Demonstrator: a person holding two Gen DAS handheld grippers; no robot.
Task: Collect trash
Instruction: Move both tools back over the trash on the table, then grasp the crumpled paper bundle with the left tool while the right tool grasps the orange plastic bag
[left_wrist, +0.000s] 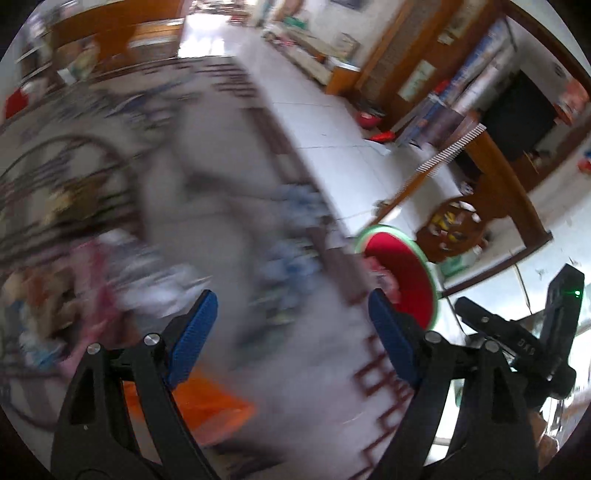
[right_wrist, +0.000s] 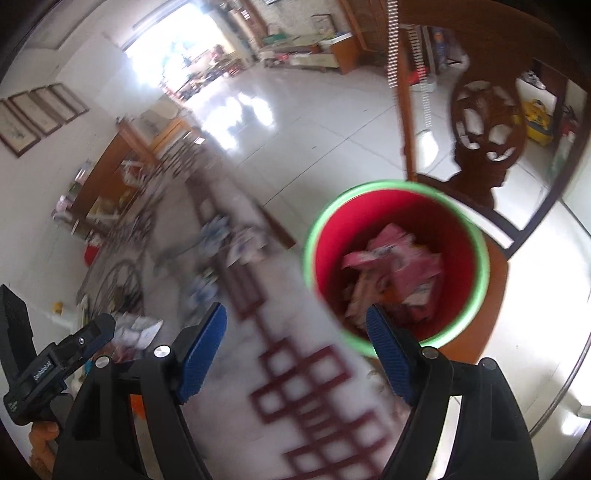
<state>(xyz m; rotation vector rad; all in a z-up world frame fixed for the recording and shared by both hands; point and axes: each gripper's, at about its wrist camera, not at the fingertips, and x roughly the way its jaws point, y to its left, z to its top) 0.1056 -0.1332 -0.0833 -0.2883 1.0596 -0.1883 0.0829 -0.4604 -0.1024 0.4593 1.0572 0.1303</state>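
Note:
A red bin with a green rim (right_wrist: 476, 243) stands beside the table's edge and holds pink and white wrappers (right_wrist: 399, 266). My right gripper (right_wrist: 295, 343) is open and empty, held over the patterned tablecloth (right_wrist: 303, 398) just left of the bin. My left gripper (left_wrist: 291, 332) is open and empty above the same cloth (left_wrist: 221, 184). The view is blurred. The bin (left_wrist: 406, 277) shows to its right, partly hidden by the right finger. Blurred pink and white trash (left_wrist: 110, 273) lies on the cloth to its left. An orange piece (left_wrist: 210, 406) lies under the left finger.
A dark wooden chair (right_wrist: 487, 140) stands behind the bin on the shiny tiled floor (right_wrist: 314, 110). Blue and white scraps (right_wrist: 221, 236) lie along the table's edge. The other gripper shows at the right of the left wrist view (left_wrist: 535, 339) and at the left of the right wrist view (right_wrist: 48, 369).

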